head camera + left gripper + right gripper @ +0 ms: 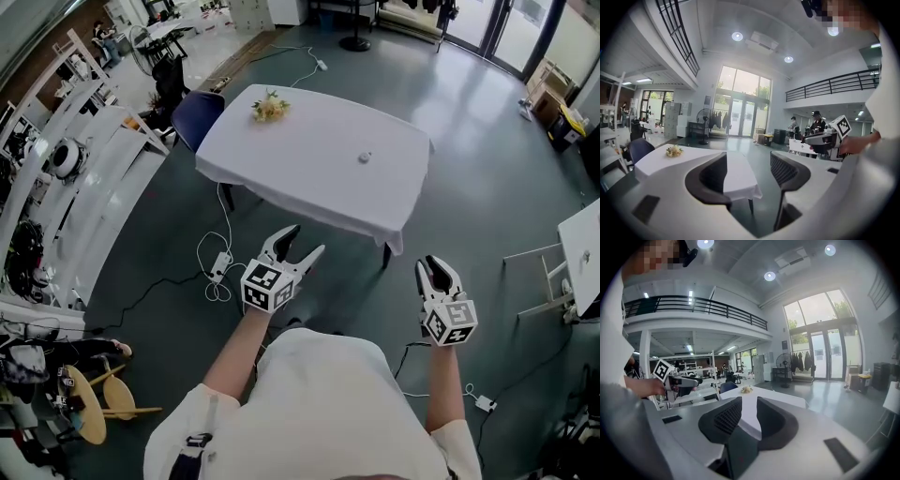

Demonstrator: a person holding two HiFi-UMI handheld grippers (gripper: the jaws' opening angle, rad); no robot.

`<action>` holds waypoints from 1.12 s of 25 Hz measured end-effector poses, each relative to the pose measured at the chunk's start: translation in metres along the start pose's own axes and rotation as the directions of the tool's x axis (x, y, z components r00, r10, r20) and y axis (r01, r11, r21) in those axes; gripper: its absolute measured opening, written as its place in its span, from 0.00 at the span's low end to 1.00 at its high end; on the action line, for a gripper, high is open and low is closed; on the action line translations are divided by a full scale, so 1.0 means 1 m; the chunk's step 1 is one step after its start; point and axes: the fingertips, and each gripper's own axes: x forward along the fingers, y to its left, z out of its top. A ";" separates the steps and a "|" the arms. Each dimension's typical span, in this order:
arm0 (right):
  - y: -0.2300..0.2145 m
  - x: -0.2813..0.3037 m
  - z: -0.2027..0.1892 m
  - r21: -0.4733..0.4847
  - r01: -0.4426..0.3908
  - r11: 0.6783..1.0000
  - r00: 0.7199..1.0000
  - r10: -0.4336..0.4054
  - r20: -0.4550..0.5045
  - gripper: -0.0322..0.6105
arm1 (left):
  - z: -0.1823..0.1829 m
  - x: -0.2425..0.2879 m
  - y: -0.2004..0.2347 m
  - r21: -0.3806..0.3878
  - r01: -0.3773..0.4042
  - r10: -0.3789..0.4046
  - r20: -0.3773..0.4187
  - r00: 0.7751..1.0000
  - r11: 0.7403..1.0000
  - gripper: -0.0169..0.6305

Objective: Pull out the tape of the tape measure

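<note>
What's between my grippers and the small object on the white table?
Nothing visible. The small pale object, presumably the tape measure, lies alone on the white table; the flowers sit at a far corner, well apart. Only floor separates the table from the left gripper and right gripper, both open and empty.

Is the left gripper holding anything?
No, the left gripper stands open, and only the distant table shows between its jaws.

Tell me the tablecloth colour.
Plain white tablecloth, no pattern; it shows best in the head view.
</note>
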 end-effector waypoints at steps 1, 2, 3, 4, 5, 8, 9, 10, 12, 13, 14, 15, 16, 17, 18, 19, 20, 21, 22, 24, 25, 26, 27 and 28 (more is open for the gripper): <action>-0.003 0.000 -0.002 0.003 -0.003 1.000 1.000 0.003 -0.003 0.23 | -0.001 0.003 -0.002 0.003 -0.001 0.001 -0.005 1.000 1.000 0.48; -0.006 0.001 -0.004 0.006 -0.005 1.000 1.000 0.005 -0.007 0.23 | -0.003 0.005 -0.003 0.004 -0.003 0.003 -0.010 1.000 1.000 0.48; -0.009 0.001 -0.006 0.009 -0.007 1.000 1.000 0.007 -0.011 0.23 | -0.005 0.006 -0.005 0.005 -0.005 0.005 -0.014 1.000 1.000 0.48; -0.010 0.001 -0.009 0.013 -0.009 1.000 1.000 0.010 -0.015 0.23 | -0.008 0.007 -0.006 0.003 -0.007 0.007 -0.019 1.000 1.000 0.48; -0.012 0.002 -0.012 0.015 -0.012 1.000 1.000 0.012 -0.020 0.23 | -0.011 0.008 -0.007 0.001 -0.009 0.009 -0.023 1.000 1.000 0.48; -0.014 0.004 -0.018 0.018 -0.016 1.000 0.999 0.017 -0.032 0.23 | -0.020 0.009 -0.008 -0.009 -0.015 0.014 -0.039 0.999 1.000 0.48; -0.015 0.006 -0.019 0.018 -0.016 1.000 0.999 0.017 -0.034 0.23 | -0.023 0.010 -0.006 -0.012 -0.017 0.016 -0.045 0.999 1.000 0.48; -0.016 0.008 -0.020 0.018 -0.016 1.000 0.999 0.017 -0.036 0.23 | -0.025 0.012 -0.003 -0.015 -0.019 0.018 -0.050 0.999 1.000 0.48; -0.019 0.016 -0.020 0.020 -0.014 1.000 0.999 0.015 -0.039 0.23 | -0.025 0.016 0.003 -0.019 -0.023 0.022 -0.051 0.998 1.000 0.48; -0.021 0.020 -0.020 0.022 -0.012 1.000 0.999 0.013 -0.042 0.23 | -0.024 0.020 0.007 -0.021 -0.023 0.022 -0.050 0.999 1.000 0.48; -0.023 0.025 -0.020 0.025 -0.011 1.000 0.999 0.012 -0.045 0.23 | -0.022 0.023 0.011 -0.022 -0.022 0.021 -0.050 0.999 1.000 0.48; -0.025 0.029 -0.020 0.027 -0.008 1.000 0.999 0.009 -0.048 0.23 | -0.021 0.027 0.016 -0.022 -0.019 0.018 -0.051 0.999 1.000 0.48; -0.026 0.034 -0.020 0.028 -0.005 1.000 0.999 0.006 -0.051 0.23 | -0.020 0.030 0.020 -0.022 -0.015 0.014 -0.052 0.999 1.000 0.48; -0.027 0.039 -0.020 0.028 -0.001 1.000 0.998 0.003 -0.055 0.23 | -0.020 0.035 0.024 -0.023 -0.010 0.009 -0.053 0.999 1.000 0.48; -0.028 0.044 -0.021 0.029 0.003 1.000 0.998 -0.001 -0.060 0.23 | -0.020 0.039 0.029 -0.025 -0.005 0.003 -0.055 0.999 1.000 0.48; -0.029 0.050 -0.021 0.030 0.007 1.000 0.998 -0.005 -0.065 0.23 | -0.021 0.045 0.035 -0.028 0.001 -0.002 -0.057 0.998 1.000 0.48; -0.031 0.058 -0.022 0.031 0.012 0.999 0.997 -0.009 -0.070 0.23 | -0.022 0.050 0.041 -0.031 0.006 -0.008 -0.059 0.998 0.999 0.48; -0.033 0.065 -0.022 0.034 0.017 0.999 0.997 -0.015 -0.076 0.23 | -0.022 0.056 0.048 -0.035 0.011 -0.013 -0.063 0.998 0.999 0.48; -0.035 0.072 -0.022 0.038 0.024 0.999 0.996 -0.021 -0.082 0.23 | -0.022 0.062 0.054 -0.038 0.018 -0.020 -0.067 0.998 0.999 0.48; -0.040 0.088 -0.018 0.046 0.040 0.998 0.995 -0.036 -0.089 0.23 | -0.018 0.074 0.068 -0.039 0.032 -0.035 -0.074 0.997 0.999 0.48; -0.042 0.096 -0.015 0.049 0.048 0.998 0.995 -0.044 -0.091 0.23 | -0.015 0.080 0.076 -0.038 0.039 -0.042 -0.077 0.996 0.999 0.48; -0.044 0.106 -0.012 0.051 0.055 0.997 0.995 -0.050 -0.091 0.23 | -0.012 0.086 0.085 -0.036 0.047 -0.050 -0.080 0.996 0.998 0.48; -0.045 0.117 -0.008 0.052 0.061 0.997 0.994 -0.056 -0.092 0.23 | -0.010 0.092 0.095 -0.035 0.056 -0.059 -0.084 0.995 0.998 0.48; -0.046 0.128 -0.005 0.053 0.067 0.996 0.994 -0.062 -0.094 0.23 | -0.008 0.099 0.105 -0.035 0.064 -0.067 -0.088 0.994 0.997 0.48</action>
